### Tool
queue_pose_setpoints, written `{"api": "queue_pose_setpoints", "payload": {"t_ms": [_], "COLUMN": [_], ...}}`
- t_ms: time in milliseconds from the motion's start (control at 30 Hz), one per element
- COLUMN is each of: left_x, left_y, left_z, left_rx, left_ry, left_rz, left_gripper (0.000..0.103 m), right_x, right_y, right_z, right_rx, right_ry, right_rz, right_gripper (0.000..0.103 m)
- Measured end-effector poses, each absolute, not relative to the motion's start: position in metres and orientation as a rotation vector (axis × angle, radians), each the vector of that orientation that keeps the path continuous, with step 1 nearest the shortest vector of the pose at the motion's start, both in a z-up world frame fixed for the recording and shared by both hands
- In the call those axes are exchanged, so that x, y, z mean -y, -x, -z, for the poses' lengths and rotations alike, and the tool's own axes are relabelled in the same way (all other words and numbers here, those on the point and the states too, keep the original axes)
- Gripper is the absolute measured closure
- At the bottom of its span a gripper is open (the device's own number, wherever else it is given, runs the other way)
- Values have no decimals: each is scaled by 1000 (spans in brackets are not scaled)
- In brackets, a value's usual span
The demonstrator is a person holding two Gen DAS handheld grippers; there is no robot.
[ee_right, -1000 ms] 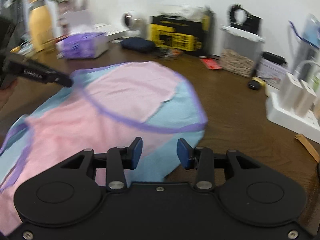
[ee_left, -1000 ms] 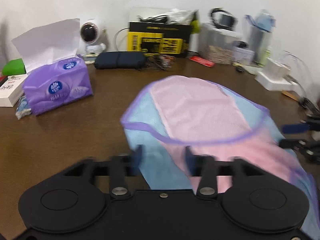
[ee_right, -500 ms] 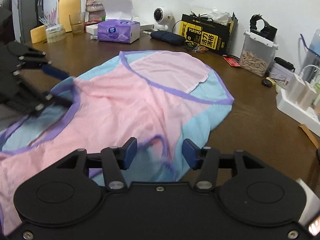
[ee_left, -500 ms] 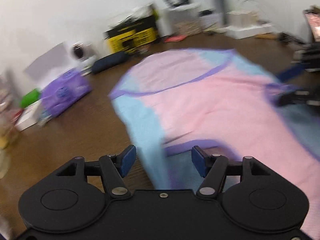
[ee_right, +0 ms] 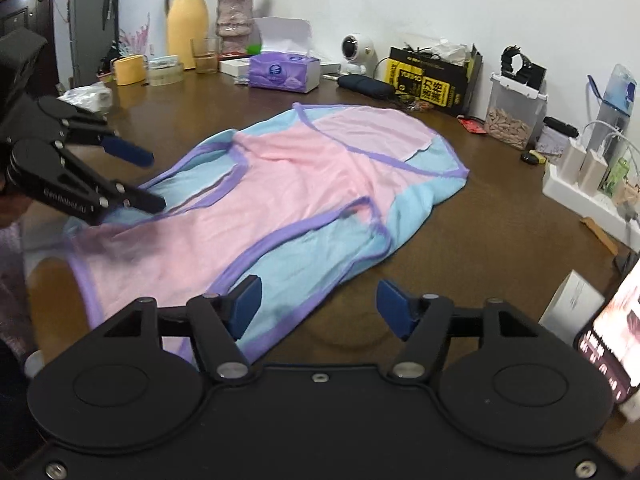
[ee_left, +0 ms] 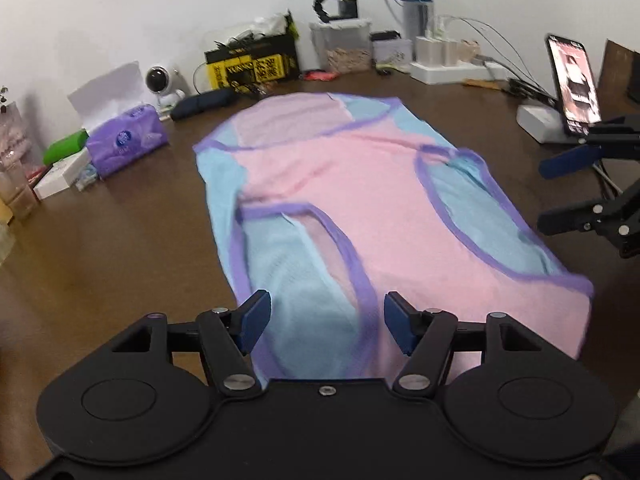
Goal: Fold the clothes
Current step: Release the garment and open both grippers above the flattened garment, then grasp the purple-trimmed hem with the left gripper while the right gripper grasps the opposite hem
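Observation:
A pink and light-blue sleeveless top (ee_left: pixel 360 200) with purple trim lies spread flat on the brown table (ee_left: pixel 120 260). My left gripper (ee_left: pixel 326 320) hovers open over its near end. An armhole of the top shows below the gap, and neither pad presses on it. From the right wrist view, the top (ee_right: pixel 280 208) stretches away to the left, where the left gripper (ee_right: pixel 144 178) stands open over its edge. My right gripper (ee_right: pixel 320 306) is opening its jaws, with only the hem corner and bare table below. It also shows open at the right edge as the right gripper (ee_left: pixel 556 194).
A purple tissue box (ee_left: pixel 128 140), a small white camera (ee_left: pixel 160 82) and a yellow-black box (ee_left: pixel 256 66) stand along the back wall. A phone on a stand (ee_left: pixel 574 84) and a power strip with chargers (ee_right: pixel 588 184) are on the right. A yellow jug (ee_right: pixel 187 20) stands far left.
Both grippers have drawn back along the table. The top, bunched close under them before, now lies stretched out flat. The right jaws have widened.

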State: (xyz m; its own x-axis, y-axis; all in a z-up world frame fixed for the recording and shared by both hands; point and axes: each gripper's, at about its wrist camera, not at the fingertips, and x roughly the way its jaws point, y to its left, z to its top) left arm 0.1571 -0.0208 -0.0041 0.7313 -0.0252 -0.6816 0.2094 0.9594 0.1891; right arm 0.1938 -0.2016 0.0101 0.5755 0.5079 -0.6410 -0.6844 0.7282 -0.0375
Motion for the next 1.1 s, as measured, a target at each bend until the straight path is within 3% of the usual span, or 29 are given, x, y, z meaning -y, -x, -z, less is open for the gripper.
{"api": "queue_pose_setpoints", "payload": {"t_ms": [400,767,833,933,967,1100], "left_x": [-15,-84,-88,-93,-94,-93], "left_y": [-144,-121,-117,-117,-118,-119], "left_z": [5,8,11,13,14,17], "left_rx": [-720,-761,-721,-698,-697,-687], "left_ry": [-253,31,67,109,113,123], "left_rz": [5,85,120,141,145,179], "left_gripper": [41,42,50,77,82,87], "right_x": [186,128,107,78,66,8], "right_y": [-183,-244,-268,-299,-313,-379], "right_z": [-19,-93,-94,-83,-78,-46], "right_rx": [-618,-422,-386,-385,-394,-470], "right_ry": [330,415,361,282,257,173], "right_rz": [-731,-771,-785,-808,-808,-802], "right_gripper": [32,27,27,27,27,27]}}
